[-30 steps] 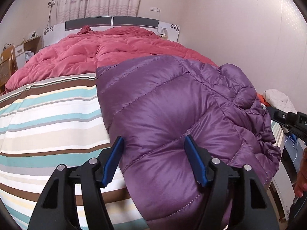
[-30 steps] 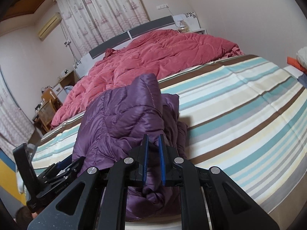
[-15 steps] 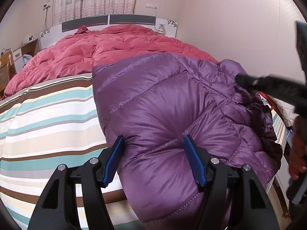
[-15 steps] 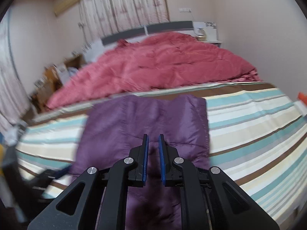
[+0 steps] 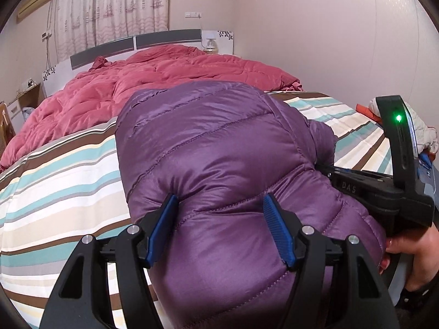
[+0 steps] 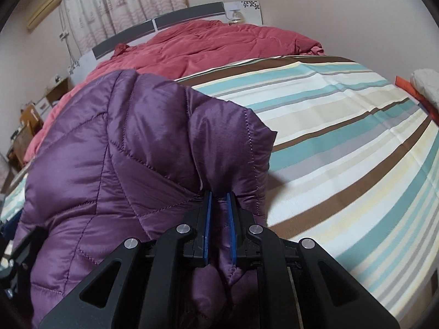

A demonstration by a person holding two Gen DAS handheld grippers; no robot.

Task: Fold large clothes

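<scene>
The right gripper [image 6: 219,219] has its blue-padded fingers [image 6: 207,224] drawn narrow, pinching a fold of the shiny purple quilted down jacket [image 6: 115,170] near the garment's stitched edge, whose free corner sticks out to the right above the bed. The left gripper [image 5: 221,227] has its blue-padded fingers [image 5: 162,227] spread wide, one on each side of a puffed section of the same purple jacket [image 5: 219,150]; the padding bulges between them, but whether they press it cannot be told. The jacket lies bunched in a rounded heap on the bed's sheet striped in teal, cream, brown and grey [image 5: 55,181], at the near end of the bed. In the left view the other gripper's black body [image 5: 384,189] reaches in from the right, partly under the jacket's side, with the raised letters "DAS" [image 5: 349,188] readable on it and a small green light [image 5: 398,118] glowing on its upright bracket; a bare hand [image 5: 406,252] holds it from below. Beyond the jacket a rumpled pink-red quilted comforter [image 5: 164,82] covers the far half of the bed up to a white and grey headboard [image 5: 137,46], with patterned pale curtains [image 5: 109,8] behind it.
</scene>
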